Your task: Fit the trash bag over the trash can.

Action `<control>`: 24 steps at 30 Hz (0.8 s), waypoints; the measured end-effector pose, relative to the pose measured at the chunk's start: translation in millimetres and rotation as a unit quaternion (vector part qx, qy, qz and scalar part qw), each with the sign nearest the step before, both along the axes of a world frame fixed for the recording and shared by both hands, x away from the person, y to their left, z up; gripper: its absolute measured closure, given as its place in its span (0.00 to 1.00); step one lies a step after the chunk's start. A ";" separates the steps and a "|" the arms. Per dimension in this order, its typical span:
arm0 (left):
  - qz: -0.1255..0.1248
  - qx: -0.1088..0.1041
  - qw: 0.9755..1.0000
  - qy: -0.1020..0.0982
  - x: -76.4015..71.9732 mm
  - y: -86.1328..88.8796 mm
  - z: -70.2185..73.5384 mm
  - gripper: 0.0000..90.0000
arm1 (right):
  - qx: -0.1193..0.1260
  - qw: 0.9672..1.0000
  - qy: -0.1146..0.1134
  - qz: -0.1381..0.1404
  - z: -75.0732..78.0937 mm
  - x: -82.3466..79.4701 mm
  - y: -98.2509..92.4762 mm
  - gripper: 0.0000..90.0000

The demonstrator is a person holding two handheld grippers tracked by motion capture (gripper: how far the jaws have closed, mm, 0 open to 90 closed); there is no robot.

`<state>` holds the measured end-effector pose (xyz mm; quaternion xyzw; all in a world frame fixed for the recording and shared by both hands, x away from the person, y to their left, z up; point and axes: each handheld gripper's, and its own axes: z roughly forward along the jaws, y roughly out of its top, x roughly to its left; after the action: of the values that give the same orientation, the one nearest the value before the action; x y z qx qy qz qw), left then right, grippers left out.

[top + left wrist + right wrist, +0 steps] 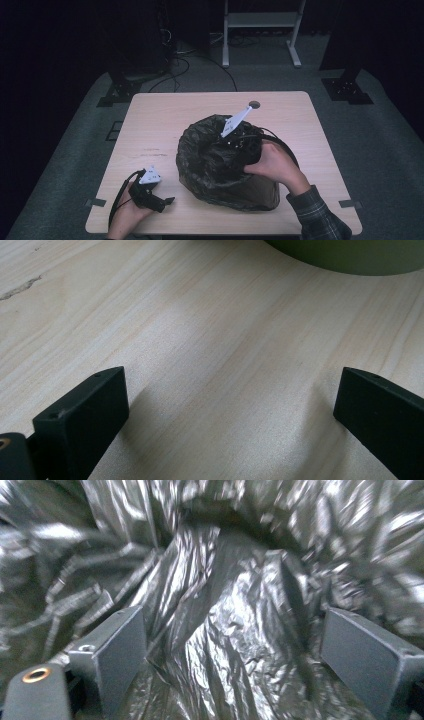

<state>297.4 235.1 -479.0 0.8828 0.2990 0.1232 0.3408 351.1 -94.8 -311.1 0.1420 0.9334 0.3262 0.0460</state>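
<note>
A round bin lined with a crinkled black plastic bag [215,160] stands on the wooden table [165,115]. My right gripper [239,142] reaches down into the bag's mouth from the right. Its jaws stand wide apart, open, with glossy bag folds [225,630] just in front of them. My left gripper [167,201] rests low near the table's front left, a short way left of the bin. It is open over bare wood [225,365], with nothing between the jaws. The bin's olive wall [350,255] shows at the top of the left gripper view.
A small round hole [254,105] sits near the table's far edge. Cables and a white stand [260,30] are on the dark floor behind the table.
</note>
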 end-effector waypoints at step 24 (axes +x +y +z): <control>-0.003 -0.021 1.000 -0.014 -2.8 3.8 -4.6 0.00 | 0.056 0.998 -0.037 -0.007 23.6 16.5 67.8 0.11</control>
<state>294.6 238.9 -483.6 0.8744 0.2942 0.1289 0.3636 367.6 -27.0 -287.5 0.1390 0.9104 0.3824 0.0749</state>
